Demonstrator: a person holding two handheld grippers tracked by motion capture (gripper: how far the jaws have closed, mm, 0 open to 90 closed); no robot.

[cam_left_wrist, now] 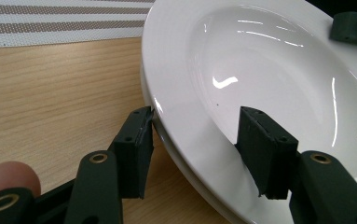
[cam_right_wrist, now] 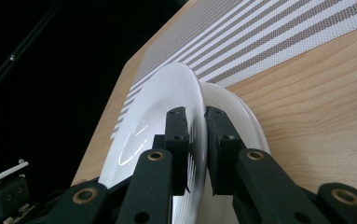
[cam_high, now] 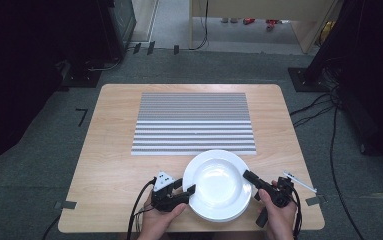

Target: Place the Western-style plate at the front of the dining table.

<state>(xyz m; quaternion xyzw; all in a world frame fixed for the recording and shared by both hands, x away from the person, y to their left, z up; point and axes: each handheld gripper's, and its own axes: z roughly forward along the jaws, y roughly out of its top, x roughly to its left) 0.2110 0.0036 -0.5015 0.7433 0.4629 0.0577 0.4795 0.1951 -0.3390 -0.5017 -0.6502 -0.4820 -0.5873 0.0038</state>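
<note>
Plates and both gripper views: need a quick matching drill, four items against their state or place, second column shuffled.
Column one:
1. top plate
2. placemat
3. left gripper
4. right gripper

Column two:
a. jaws shut on the top plate's rim
b. striped, flat on the table beyond the plates
c. white, stacked on a second plate
d. jaws open, one on each side of the top plate's rim

Pairs: 1-c, 2-b, 3-d, 4-a
</note>
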